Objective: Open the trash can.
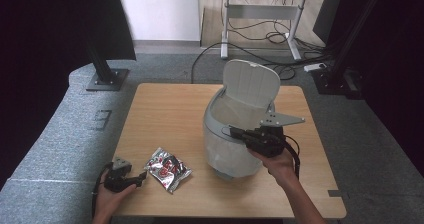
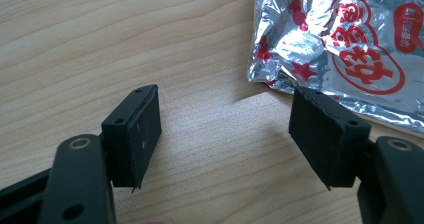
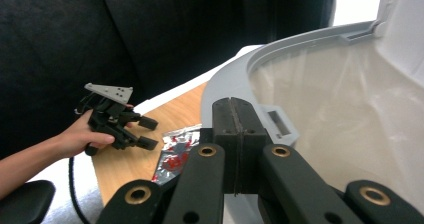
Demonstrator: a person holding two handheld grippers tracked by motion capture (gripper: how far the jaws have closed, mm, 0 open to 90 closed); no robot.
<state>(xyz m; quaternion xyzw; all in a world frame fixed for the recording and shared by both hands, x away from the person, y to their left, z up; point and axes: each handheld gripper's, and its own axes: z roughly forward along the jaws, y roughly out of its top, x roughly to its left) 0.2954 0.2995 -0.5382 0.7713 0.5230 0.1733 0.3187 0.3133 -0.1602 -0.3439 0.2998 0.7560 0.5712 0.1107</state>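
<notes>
At the near left corner of the wooden counter [image 1: 165, 109], the left hand-held gripper [image 1: 141, 177] lies low over the wood in the person's left hand [image 1: 112, 194], its tips pointing right toward a silver foil packet [image 1: 167, 169] printed with red lettering. In the left gripper view its jaws are released, spread wide with bare wood between them, and the packet [image 2: 345, 49] lies flat just beyond the right-hand pad [image 2: 322, 134], whose tip overlaps the packet's near edge in that view; whether it touches the foil I cannot tell. The packet rests flat on the counter, between the left hand-held gripper and a white bin [image 1: 220, 134] that stands right of centre with its hinged lid [image 1: 251, 83] raised upright at the back. A pale liner bag [image 1: 239, 115] shows inside the open mouth. At the bin's right, the right hand-held gripper [image 1: 231, 131] reaches leftward across the rim from the person's right hand [image 1: 280, 165], its grey three-cornered plate [image 1: 281, 119] on top. In the right gripper view its jaws are clenched, pads pressed together with nothing between them, poised at the grey rim [image 3: 225, 79] of the bin beside a small latch slot [image 3: 276, 123].
</notes>
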